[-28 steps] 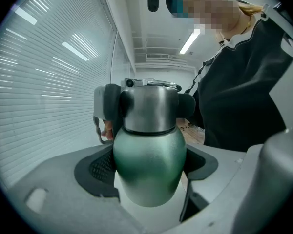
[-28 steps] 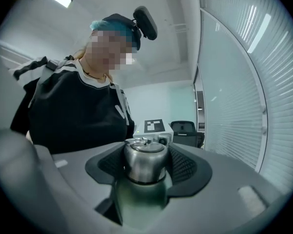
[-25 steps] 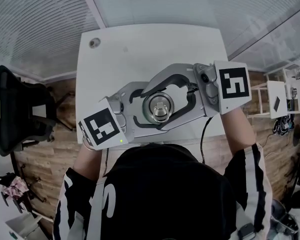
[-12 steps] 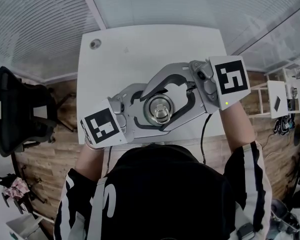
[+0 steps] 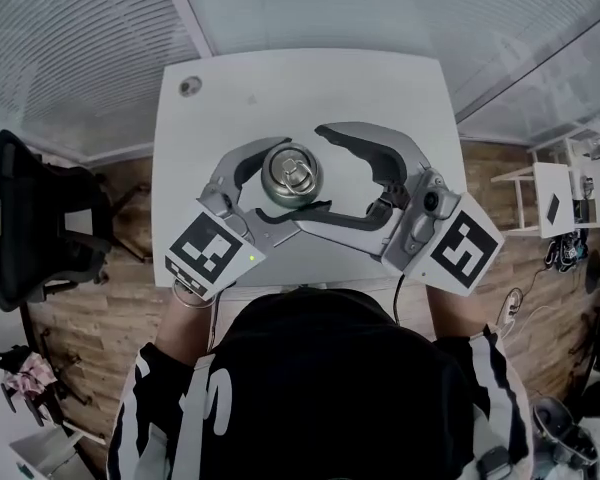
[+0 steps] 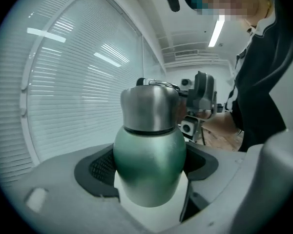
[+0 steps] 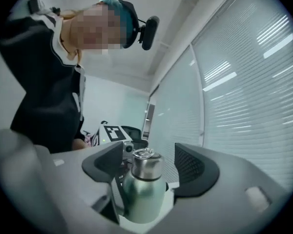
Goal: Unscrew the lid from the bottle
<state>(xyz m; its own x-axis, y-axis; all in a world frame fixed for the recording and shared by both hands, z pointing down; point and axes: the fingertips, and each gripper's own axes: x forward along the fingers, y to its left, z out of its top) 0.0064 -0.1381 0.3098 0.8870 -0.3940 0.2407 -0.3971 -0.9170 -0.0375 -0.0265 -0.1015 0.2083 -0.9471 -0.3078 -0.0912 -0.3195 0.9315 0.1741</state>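
The far half of the surface [image 5: 300,83] is open for passage. The bottle [image 5: 291,173], clamped in the left claw [image 6: 149,179], blocks the middle. The right claw [image 7: 147,165], jaws just opened wide with the bottle unpressed between them, bars the right.

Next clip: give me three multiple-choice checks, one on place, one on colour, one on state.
1. Who holds the bottle? A the left gripper; B the right gripper; C neither.
2. Colour of the bottle's body? A red; B green; C yellow.
3. Jaws of the right gripper? A gripping the bottle; B shut empty; C apart.
Answers: A, the left gripper view shows it clamped at the body; B, green under a steel lid; C, they have just been opening, with the bottle between them untouched.
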